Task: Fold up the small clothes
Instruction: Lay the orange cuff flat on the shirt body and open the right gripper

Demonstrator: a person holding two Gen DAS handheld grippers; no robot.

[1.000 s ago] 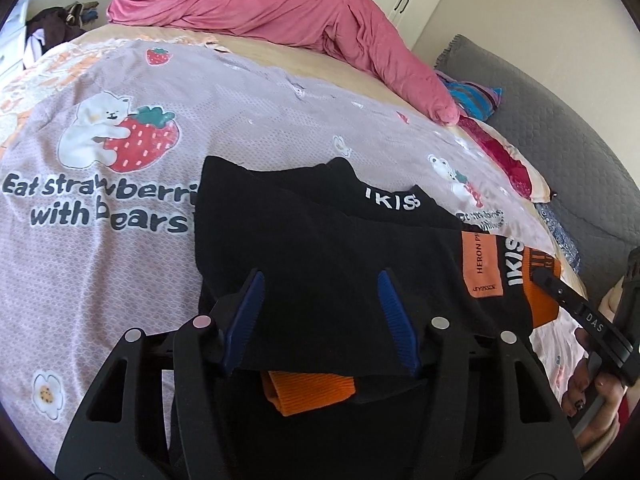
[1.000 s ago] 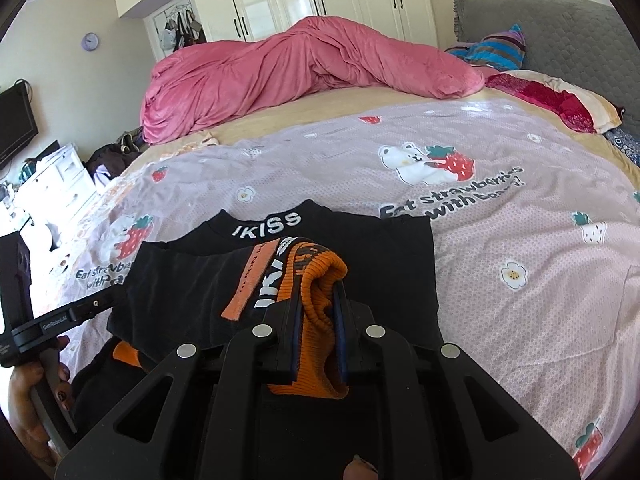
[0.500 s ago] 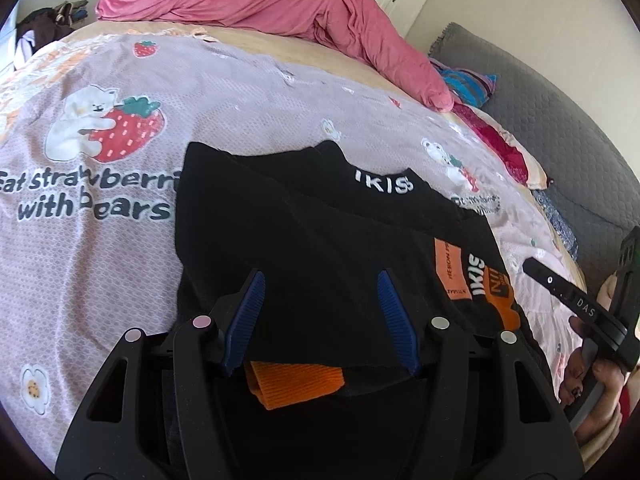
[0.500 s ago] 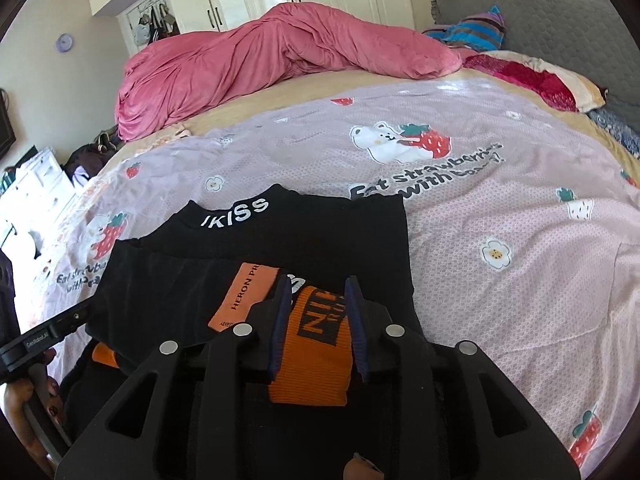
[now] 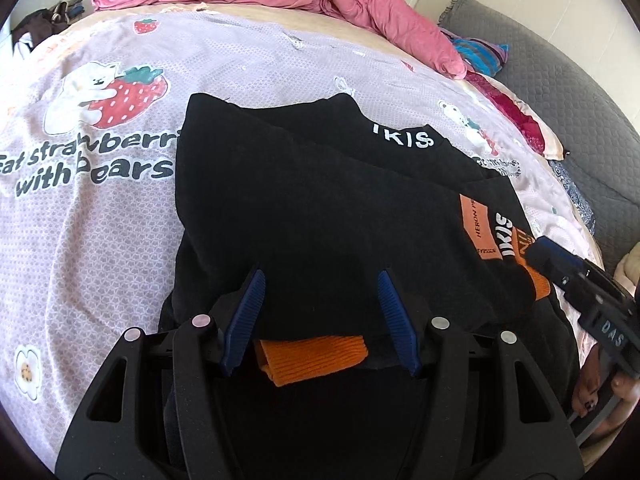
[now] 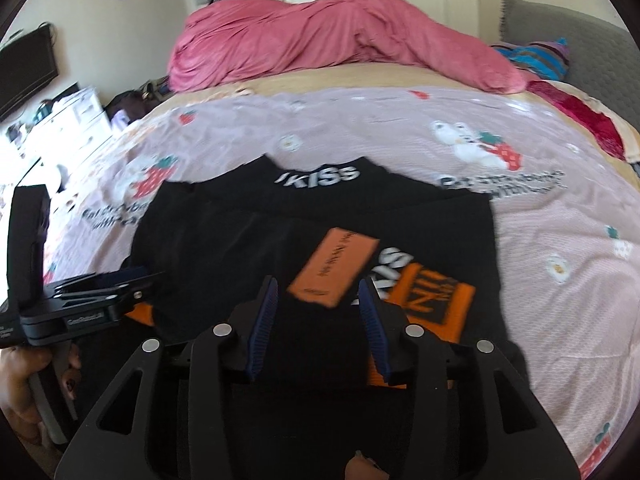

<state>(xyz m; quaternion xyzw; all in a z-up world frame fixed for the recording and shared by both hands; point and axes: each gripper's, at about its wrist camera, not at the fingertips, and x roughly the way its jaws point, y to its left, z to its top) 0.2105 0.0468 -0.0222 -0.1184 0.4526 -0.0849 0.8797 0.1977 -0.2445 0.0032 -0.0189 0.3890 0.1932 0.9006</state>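
Black garment [image 5: 320,208] lies folded on the bedspread [image 5: 100,240], long axis left-right. Right gripper [image 6: 318,320], jaws just opening, holds nothing; left gripper [image 5: 320,312] half-open, apparently gripping nothing, nearer the orange cuff [image 5: 312,354].

**What I count from here**

I carry two grippers, my left gripper [image 5: 320,304] and my right gripper [image 6: 316,312]. On the one printed bedsheet [image 5: 100,240] lies one black garment [image 5: 304,208], with two orange cuffs [image 5: 312,354] and one orange label [image 6: 334,266] showing. One pink duvet [image 6: 320,40] is heaped beyond it. I see two strawberry bears [image 6: 476,148].
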